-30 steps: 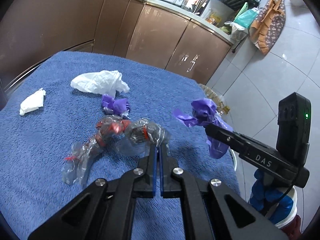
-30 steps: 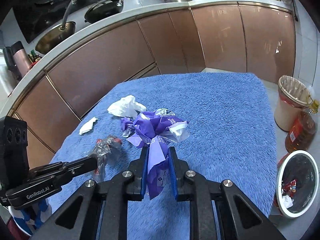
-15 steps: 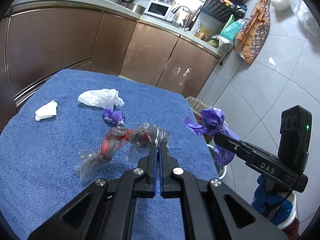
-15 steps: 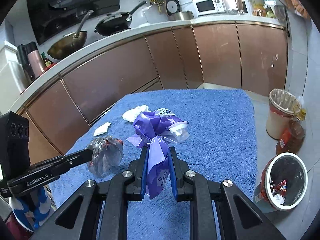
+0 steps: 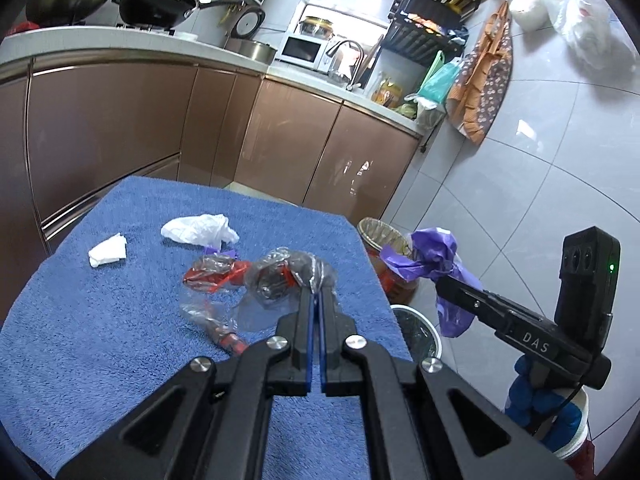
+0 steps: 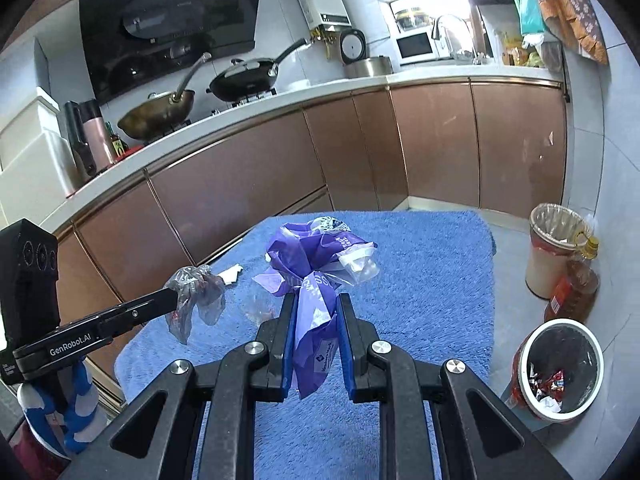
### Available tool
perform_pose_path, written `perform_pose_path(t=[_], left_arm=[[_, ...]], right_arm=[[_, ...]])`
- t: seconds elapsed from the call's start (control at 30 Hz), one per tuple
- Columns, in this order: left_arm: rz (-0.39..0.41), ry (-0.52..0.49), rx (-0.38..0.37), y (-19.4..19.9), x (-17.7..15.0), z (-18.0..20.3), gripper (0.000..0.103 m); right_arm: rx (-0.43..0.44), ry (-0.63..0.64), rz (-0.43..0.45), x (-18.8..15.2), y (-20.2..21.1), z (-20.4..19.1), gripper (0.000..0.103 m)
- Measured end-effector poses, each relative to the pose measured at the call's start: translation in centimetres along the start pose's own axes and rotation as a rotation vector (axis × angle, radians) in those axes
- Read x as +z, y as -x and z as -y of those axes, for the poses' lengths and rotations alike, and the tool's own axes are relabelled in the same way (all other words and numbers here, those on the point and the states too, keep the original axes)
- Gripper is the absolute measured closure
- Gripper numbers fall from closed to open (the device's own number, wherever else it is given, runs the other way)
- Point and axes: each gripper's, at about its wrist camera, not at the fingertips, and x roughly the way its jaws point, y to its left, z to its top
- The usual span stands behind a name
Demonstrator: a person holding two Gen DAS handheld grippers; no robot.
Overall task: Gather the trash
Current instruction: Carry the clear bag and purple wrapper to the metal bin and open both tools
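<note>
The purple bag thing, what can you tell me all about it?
The purple bag is thin, crinkly plastic, scrunched into a bunch, with white printing and a clear whitish piece sticking out on one side. The right tool pinches its lower part between two blue pads, holding it up above the blue towel. Its bottom end dangles loose below the grip.
</note>
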Motion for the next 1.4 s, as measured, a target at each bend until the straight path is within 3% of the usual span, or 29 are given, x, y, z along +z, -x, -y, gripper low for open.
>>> perform_pose_path(t=[0.4, 0.8, 1.1, 1.4], left_arm=[[0.032, -0.036, -0.003, 1.7, 0.6, 2.1, 0.102], [-0.023, -0.105, -0.066, -2.1, 1.7, 6.5, 0.102], [-0.121, -0.205, -0.160, -9.0, 2.2, 12.9, 0.102], [-0.275, -0.328, -0.281, -19.9, 0.8, 21.4, 0.102]], right_arm=[[-0.029, -0.048, 0.099, 0.5, 4.4, 2.2, 0.085], [-0.157, -0.107, 0.180, 0.6, 8.1, 6.4, 0.085], [-0.285, -0.180, 0.199, -0.5, 9.3, 11.9, 0.085], [-0.404, -0.322, 0.148, -3.0, 8.0, 20.4, 0.085]])
